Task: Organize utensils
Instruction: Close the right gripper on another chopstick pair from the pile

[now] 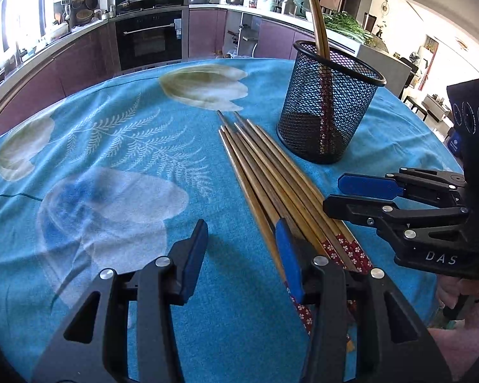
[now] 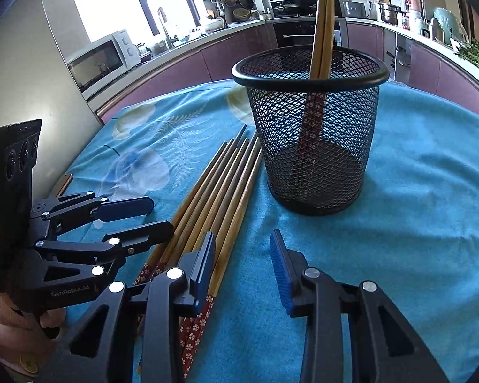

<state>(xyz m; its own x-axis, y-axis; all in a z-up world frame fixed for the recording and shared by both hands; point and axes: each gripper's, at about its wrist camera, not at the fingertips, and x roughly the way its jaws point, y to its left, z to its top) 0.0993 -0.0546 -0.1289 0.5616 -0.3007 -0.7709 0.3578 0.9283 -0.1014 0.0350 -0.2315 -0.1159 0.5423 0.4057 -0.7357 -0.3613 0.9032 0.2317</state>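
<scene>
We see the loose chopsticks [image 2: 220, 198] lying in a bundle on the blue tablecloth [image 2: 415, 207], their long axis running from the red flowered handle ends at the bottom centre of the right wrist view up to the thin tips just left of the mesh holder [image 2: 313, 146]. The holder stands upright in the upper centre of that frame, with two chopsticks in the holder [image 2: 322, 25] already leaning against its rim.

Our right gripper [image 2: 242, 258] is spread wide and holds nothing; its left pad sits over the handle end of the bundle, its right pad over bare cloth. Our left gripper [image 1: 242, 255] is likewise agape and empty, its right pad over the same handle ends at the lower centre of its frame.

We judge both about equally near. The bundle runs roughly along the fingers of each, so either would close across the sticks.
</scene>
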